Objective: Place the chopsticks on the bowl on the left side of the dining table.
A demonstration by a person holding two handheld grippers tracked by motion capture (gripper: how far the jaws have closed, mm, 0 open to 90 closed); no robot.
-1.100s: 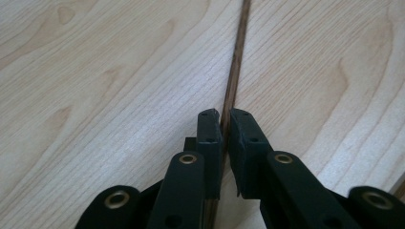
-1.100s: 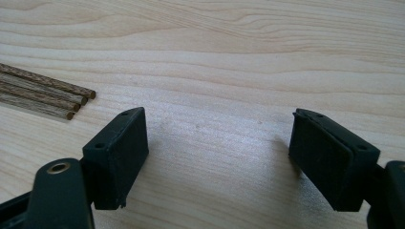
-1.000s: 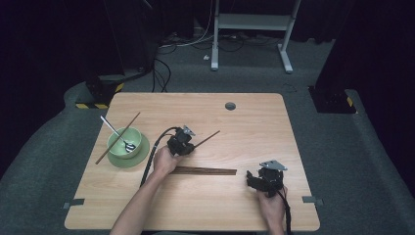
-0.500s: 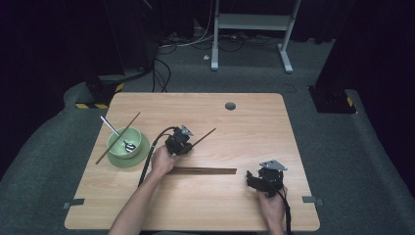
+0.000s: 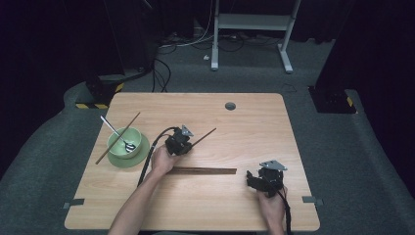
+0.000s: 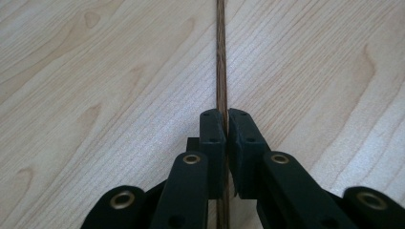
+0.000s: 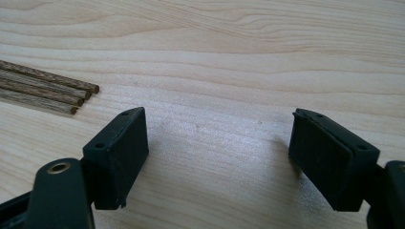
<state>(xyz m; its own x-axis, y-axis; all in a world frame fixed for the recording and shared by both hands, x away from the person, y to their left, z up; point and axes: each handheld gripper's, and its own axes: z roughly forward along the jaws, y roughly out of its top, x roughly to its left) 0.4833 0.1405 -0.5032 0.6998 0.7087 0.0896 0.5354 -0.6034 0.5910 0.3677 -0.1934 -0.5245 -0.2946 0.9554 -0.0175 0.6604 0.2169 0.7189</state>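
Left gripper (image 5: 188,142), near the middle of the bench (image 5: 254,127), is clamped on a single dark wooden chopstick (image 5: 204,138); in the left gripper view (image 6: 225,125) the stick (image 6: 220,57) runs straight out between the pressed pads over pale wood grain, and in the high view its free end points up and to the right, toward the far side of the bench. Right gripper (image 5: 257,179), near the front right corner, has its jaws spread wide with nothing between them; in the right gripper view (image 7: 217,157) bare wood lies between the pads. A bundle of chopsticks (image 5: 203,170) lies flat between the two hands, and its cut ends (image 7: 71,93) appear at the left of the right gripper view. At the left of the bench stands a green bowl (image 5: 117,147) on a green plate (image 5: 139,157), with a metal spoon (image 5: 116,133) inside it and another chopstick (image 5: 110,144) leaning across its rim. The bench top is light wood with rounded corners and a round grey cable hole (image 5: 230,105) near its far edge. Grey carpet (image 5: 342,147) surrounds it; beyond are cables (image 5: 161,68), a white frame (image 5: 252,22), yellow-and-black striped bases (image 5: 100,93) and dark curtains (image 5: 44,49).
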